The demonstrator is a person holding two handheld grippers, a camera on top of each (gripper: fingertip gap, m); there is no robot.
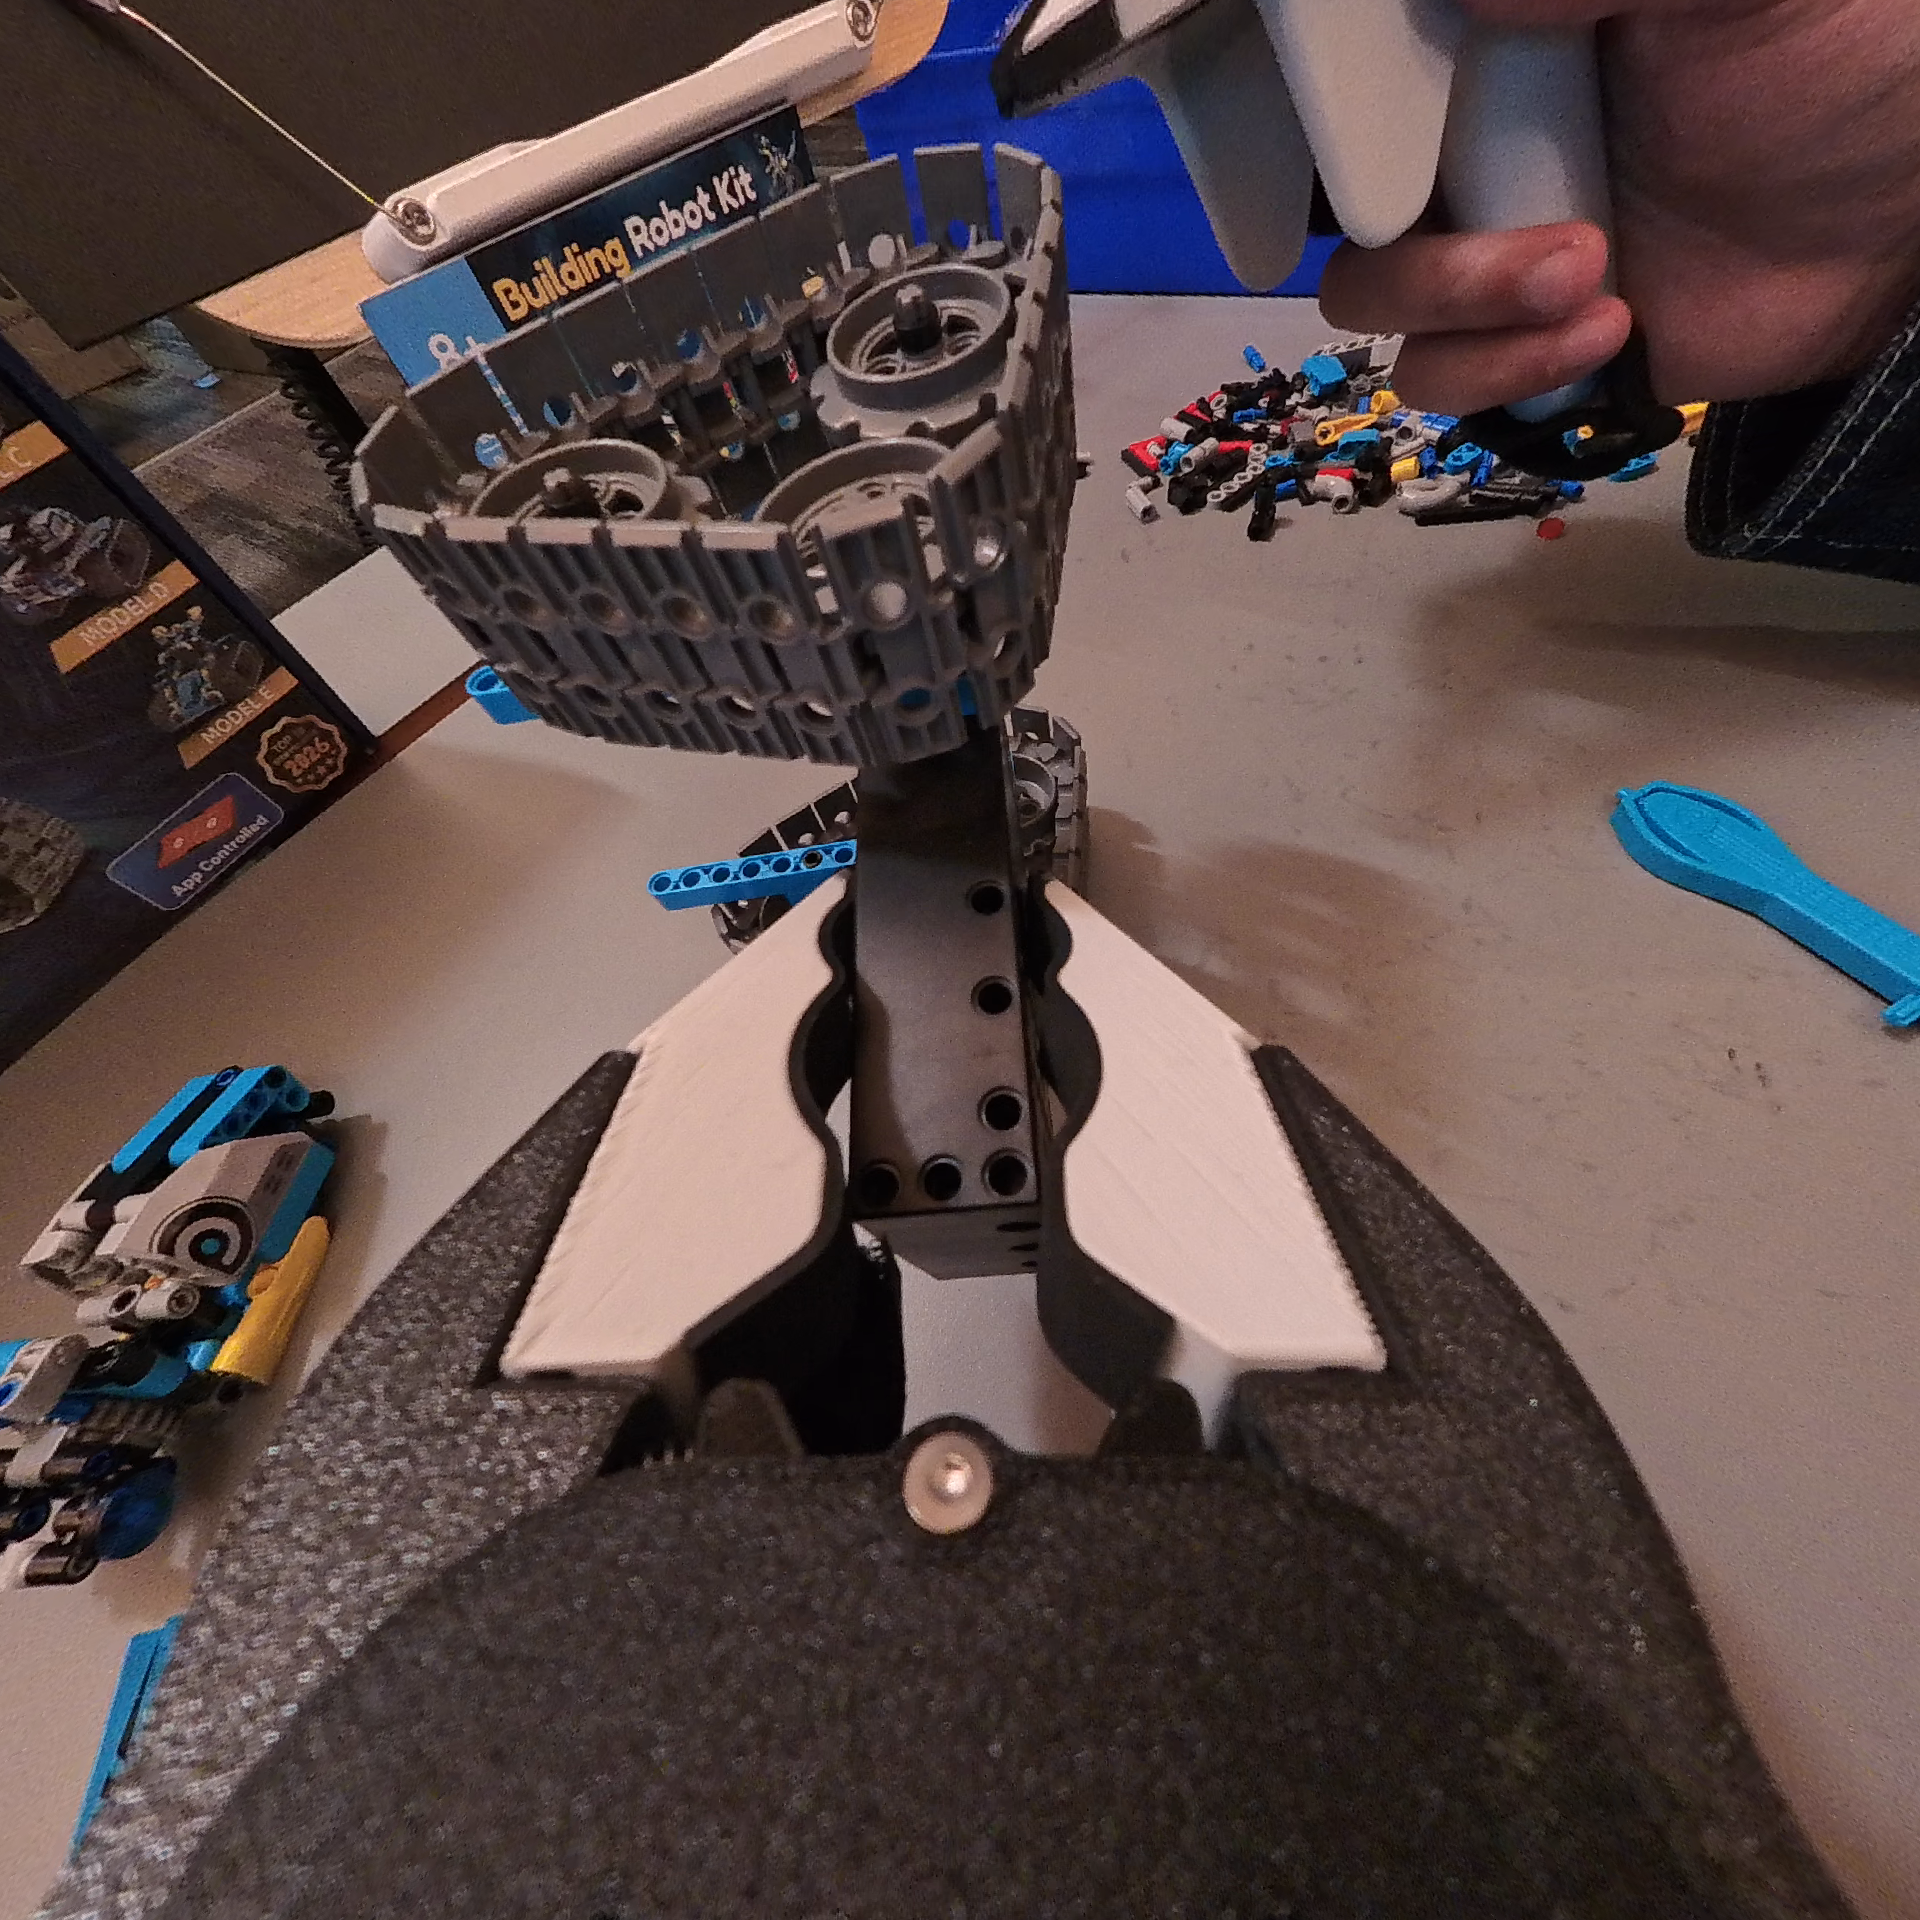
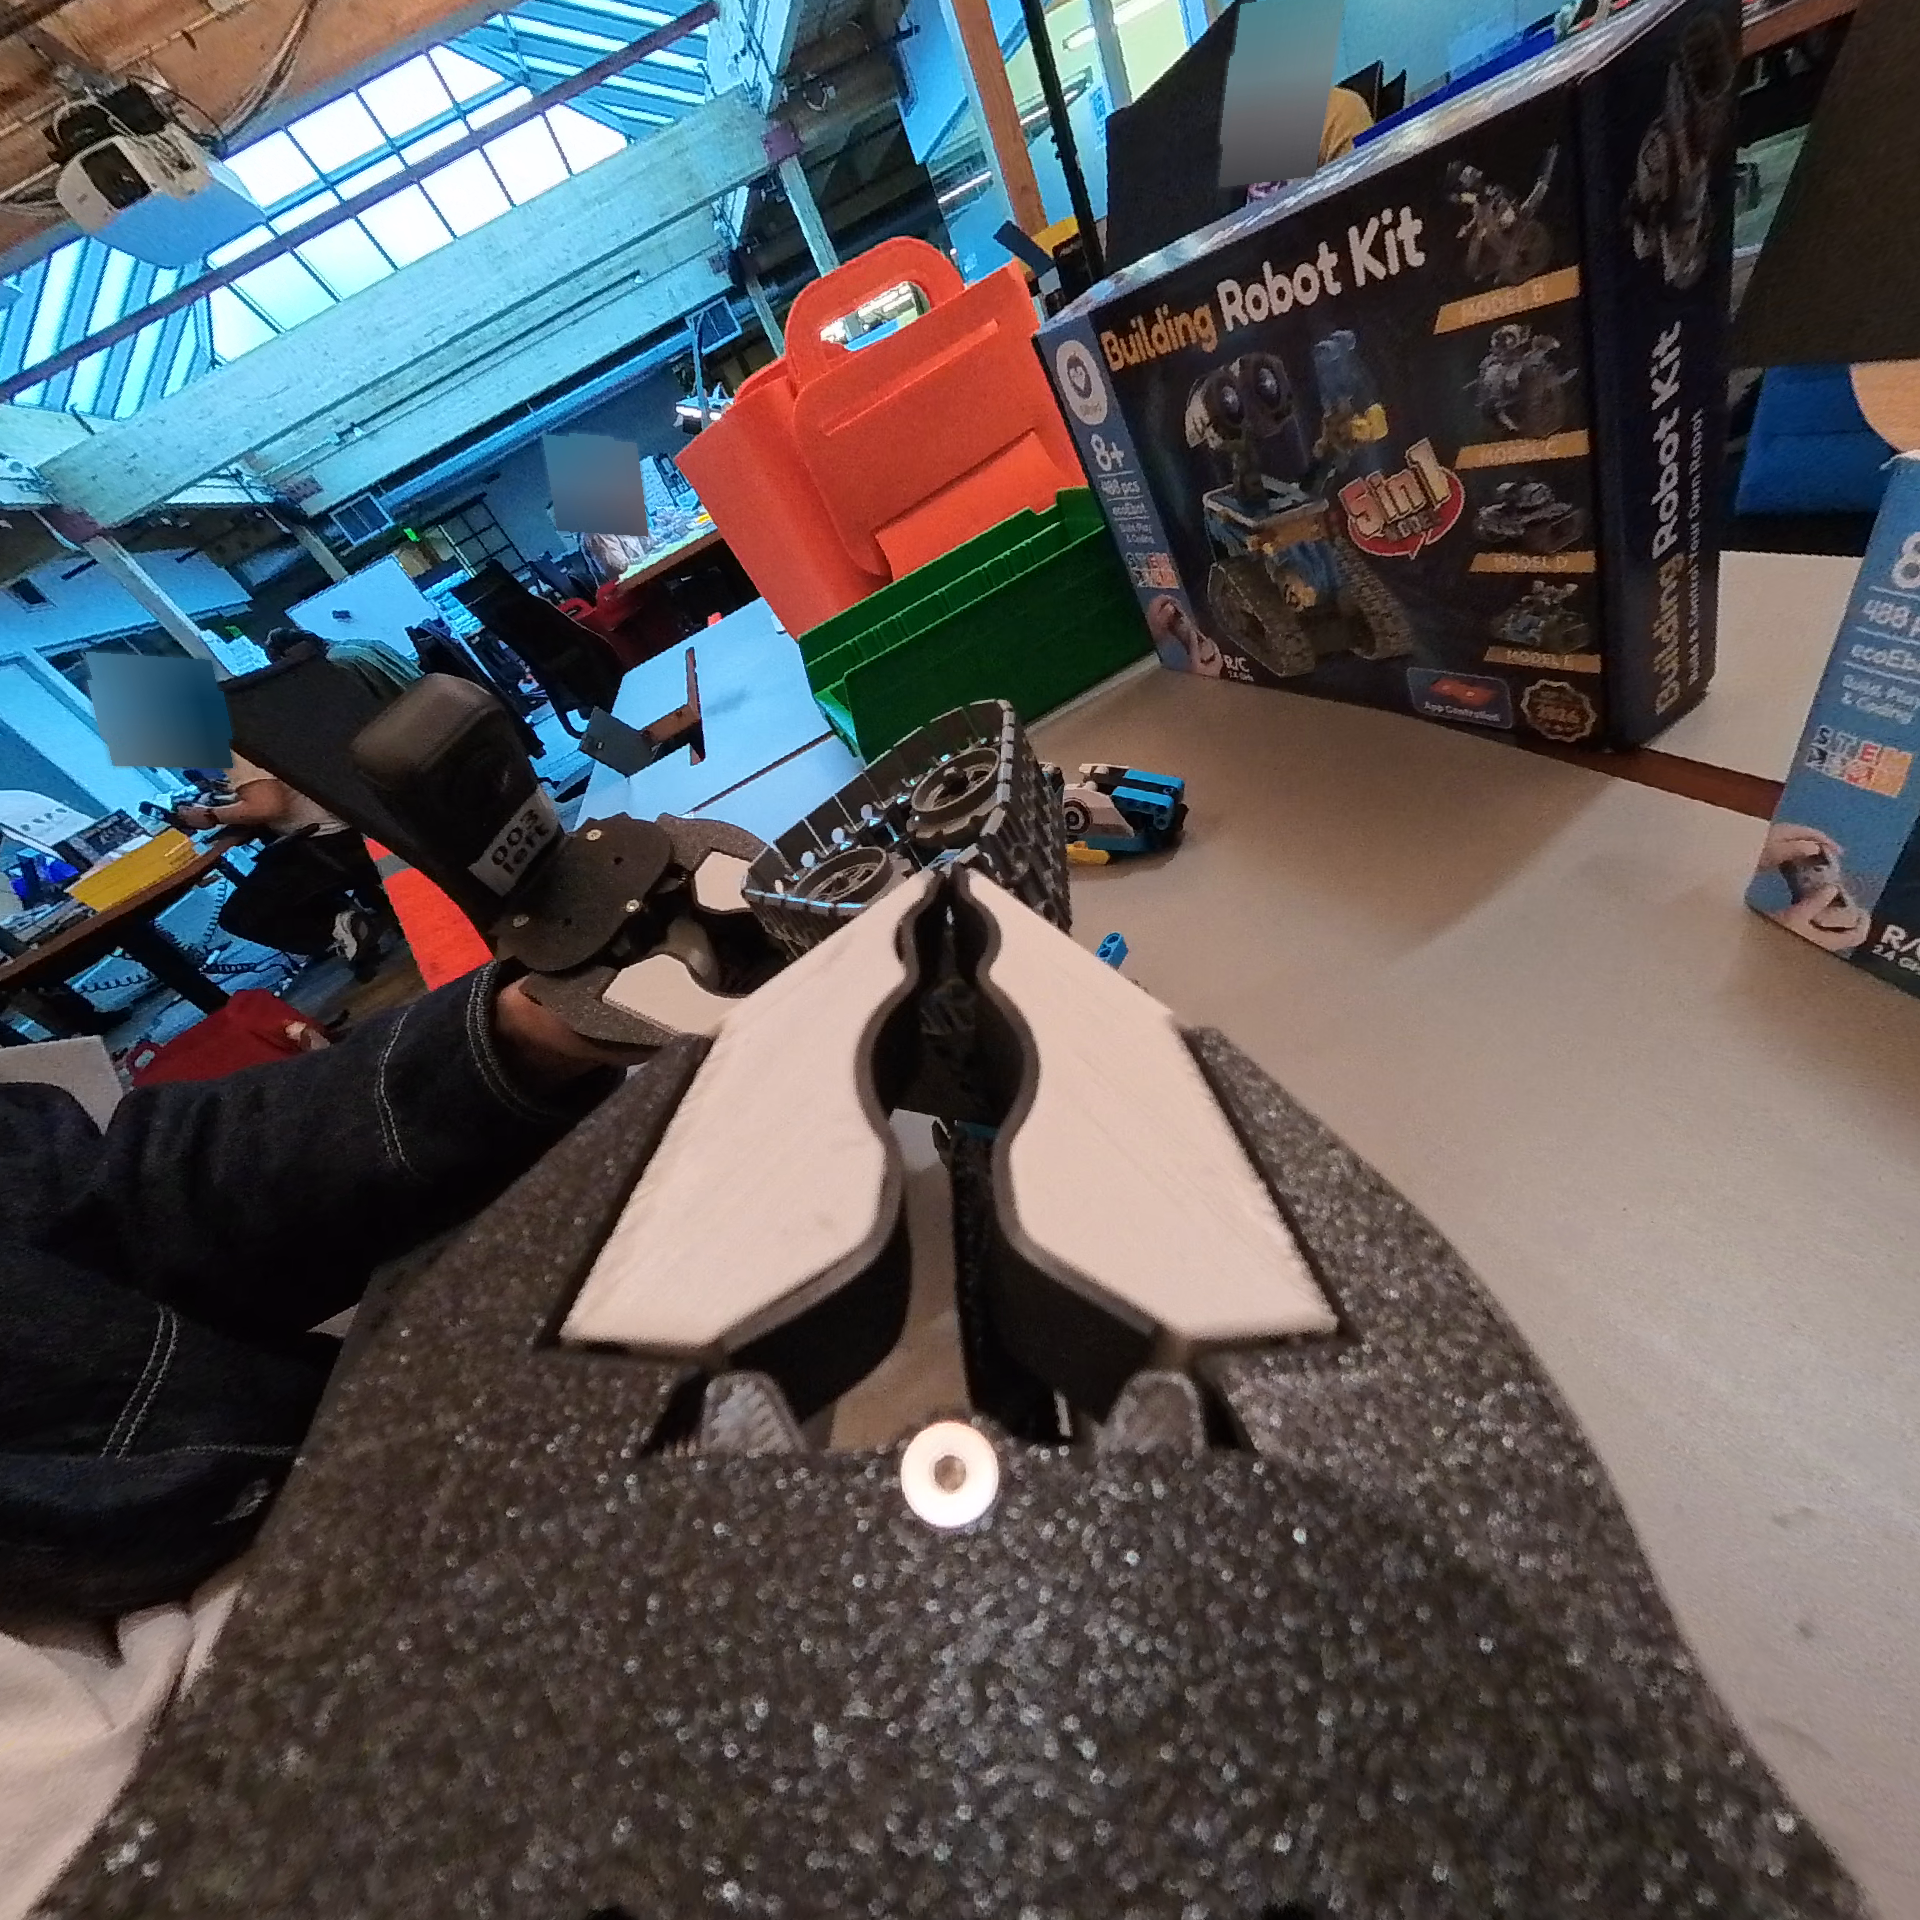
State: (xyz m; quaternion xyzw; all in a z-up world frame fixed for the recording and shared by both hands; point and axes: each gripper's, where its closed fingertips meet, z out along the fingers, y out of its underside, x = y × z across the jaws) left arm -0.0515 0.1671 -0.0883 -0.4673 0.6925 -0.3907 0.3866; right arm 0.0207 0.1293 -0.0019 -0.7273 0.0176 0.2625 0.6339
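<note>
Left wrist view: left tongs [image 1: 940, 1029] sit centre frame, clamped on a dark grey block with holes [image 1: 935, 1049], both white fingers [image 1: 717, 1122] pressed to its sides. The block runs up the frame into a tracked model [image 1: 727, 520]: grey tread belt wrapped round three grey wheels, held off the table [image 1: 1403, 935]. How the block joins the treads is hidden behind the belt. A second wheel and a blue beam [image 1: 753, 876] poke out behind the fingertips, partly covered. Loose parts pile [image 1: 1340, 436] upper right, blue flat tool [image 1: 1766, 894] right edge, small blue-grey-yellow build [image 1: 156, 1278] lower left, printed kit box [image 1: 125, 675] cut off at left edge. Upper right: a hand [image 1: 1662, 239] on a white grip, cropped by the frame

Right wrist view: right tongs [image 2: 951, 904] centre frame, tips nearly together, pinching a thin dark part [image 2: 951, 1039] that runs down between the fingers; what that part is can't be made out, too dark and mostly covered. The tracked model [image 2: 935, 821] sits just above and behind the fingertips, lower half blocked by them. Left tongs [image 2: 665, 956] appear centre left, sleeve [image 2: 312, 1122] behind, tips hidden by the model. Kit box [image 2: 1351, 468] upper right, orange carrier [image 2: 894, 447] in a green tray [image 2: 987, 634] upper centre, second box [image 2: 1849, 748] cut off at right edge
</note>
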